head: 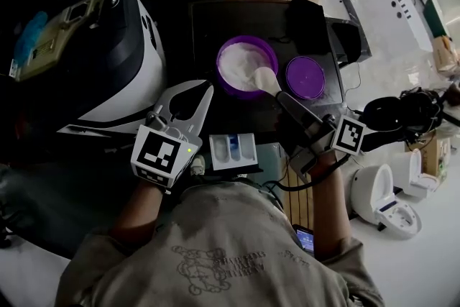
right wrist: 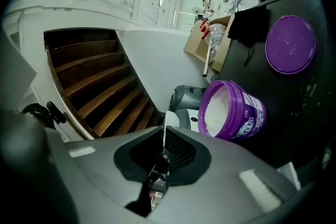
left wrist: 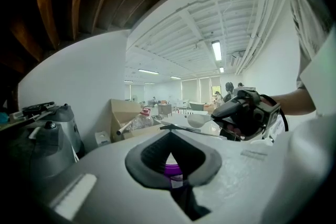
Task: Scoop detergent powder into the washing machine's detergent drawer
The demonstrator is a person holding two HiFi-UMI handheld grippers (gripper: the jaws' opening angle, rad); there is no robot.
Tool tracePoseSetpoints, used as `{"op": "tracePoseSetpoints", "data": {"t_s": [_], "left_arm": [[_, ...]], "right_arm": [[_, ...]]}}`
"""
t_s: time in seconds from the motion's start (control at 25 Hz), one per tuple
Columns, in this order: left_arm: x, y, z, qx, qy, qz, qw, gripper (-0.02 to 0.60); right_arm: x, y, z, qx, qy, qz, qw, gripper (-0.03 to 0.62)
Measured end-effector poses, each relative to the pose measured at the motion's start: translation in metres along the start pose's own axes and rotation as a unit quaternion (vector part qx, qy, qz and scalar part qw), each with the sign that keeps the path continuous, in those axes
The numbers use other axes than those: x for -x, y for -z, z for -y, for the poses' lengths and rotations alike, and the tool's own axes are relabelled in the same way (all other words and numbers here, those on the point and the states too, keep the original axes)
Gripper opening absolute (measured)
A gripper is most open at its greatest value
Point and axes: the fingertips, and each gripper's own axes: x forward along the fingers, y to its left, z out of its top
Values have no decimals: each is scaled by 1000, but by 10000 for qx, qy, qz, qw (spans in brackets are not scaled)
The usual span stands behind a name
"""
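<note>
A person's left forearm reaches forward with the left gripper (head: 205, 90), its jaws pressed together on nothing and aimed far-right at the purple tub (head: 220, 72); the white detergent drawer (head: 246, 147) sits near, between both forearms. From the near right, the right gripper (head: 284, 98) pinches the handle of the white scoop (head: 264, 79), whose long axis runs near-right to far-left, bowl pointing far-left over the powder (head: 241, 61) at the tub's near-right rim, the purple lid (head: 305, 77) lying flat just right. Only the head view shows the drawer; the right gripper view shows the scoop edge-on between the pads.
</note>
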Motion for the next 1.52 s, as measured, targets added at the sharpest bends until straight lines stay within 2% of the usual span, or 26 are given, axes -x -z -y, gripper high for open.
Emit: {"op": "tracePoseSetpoints", "data": {"t_s": [0.16,0.48,0.8,1.0,1.52], "left_arm": [[-7,-1,10,73,152,-12,9999,0],[-22,8,31,-48,463,-170,9988,0],[-31,28,49,115,766,-376,9963,0],[-36,46,56,80,899,-548,9944,0],[-39,81,75,86,1226,-909,9882,0]], "right_arm": [[11,2,2,80,100,26,9999,35],[34,10,12,-13,223,148,9996,37],[58,30,34,24,642,246,9976,37],[67,46,56,13,951,198,9953,37],[80,89,89,-127,1366,-30,9905,37]]}}
